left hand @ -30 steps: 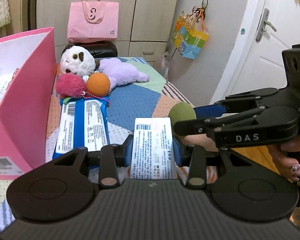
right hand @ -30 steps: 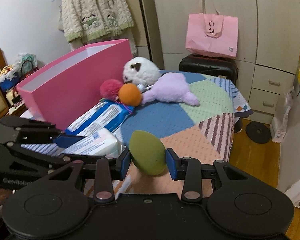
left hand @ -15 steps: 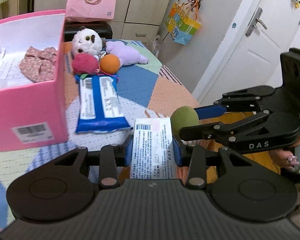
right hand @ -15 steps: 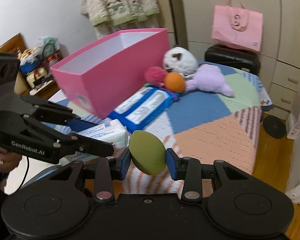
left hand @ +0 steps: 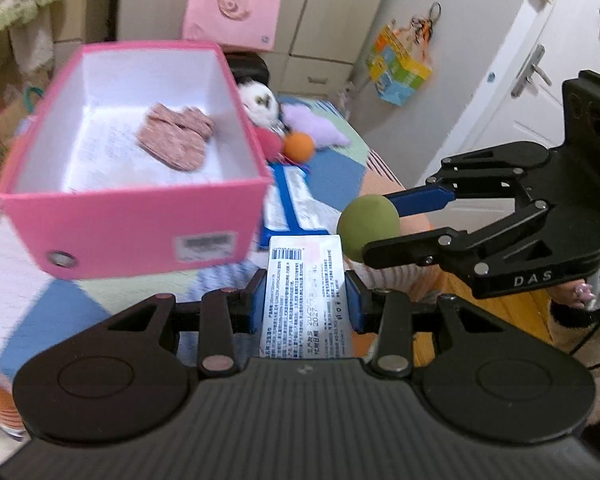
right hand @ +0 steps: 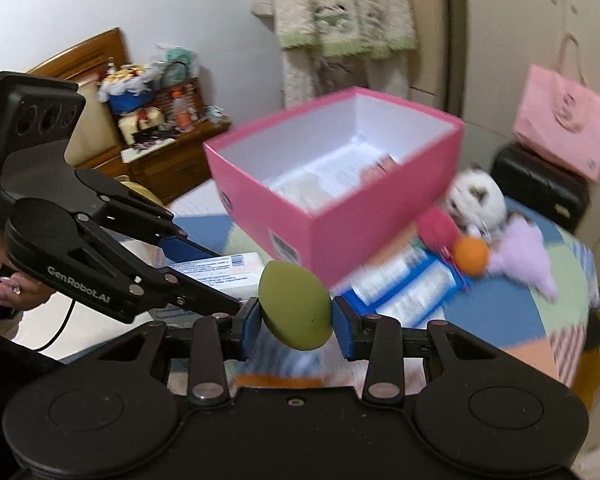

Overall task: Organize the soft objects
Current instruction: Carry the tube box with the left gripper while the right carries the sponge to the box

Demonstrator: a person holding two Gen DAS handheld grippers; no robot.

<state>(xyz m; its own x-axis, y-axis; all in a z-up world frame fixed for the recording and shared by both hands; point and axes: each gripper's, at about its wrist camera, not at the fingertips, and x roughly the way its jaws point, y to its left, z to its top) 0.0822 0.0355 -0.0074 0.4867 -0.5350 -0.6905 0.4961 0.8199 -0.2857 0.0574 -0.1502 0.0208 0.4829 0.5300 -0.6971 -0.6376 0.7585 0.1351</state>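
While my left gripper (left hand: pixel 306 302) pinches a white tissue pack (left hand: pixel 305 300) between its fingers and my right gripper (right hand: pixel 296 322) squeezes an olive-green sponge egg (right hand: pixel 296 312) between its own, both loads hang in the air just short of the pink box (left hand: pixel 140 224) on the bed (right hand: pixel 500 312). Inside that box I see only a pinkish fabric piece (left hand: pixel 176 140) on some white paper, so I judge the job barely begun. Left out on the bed are the blue wipes pack (left hand: pixel 288 204), orange ball (left hand: pixel 299 146), red pompom (right hand: pixel 438 226), white plush (right hand: pixel 476 200) and purple plush (right hand: pixel 526 256).
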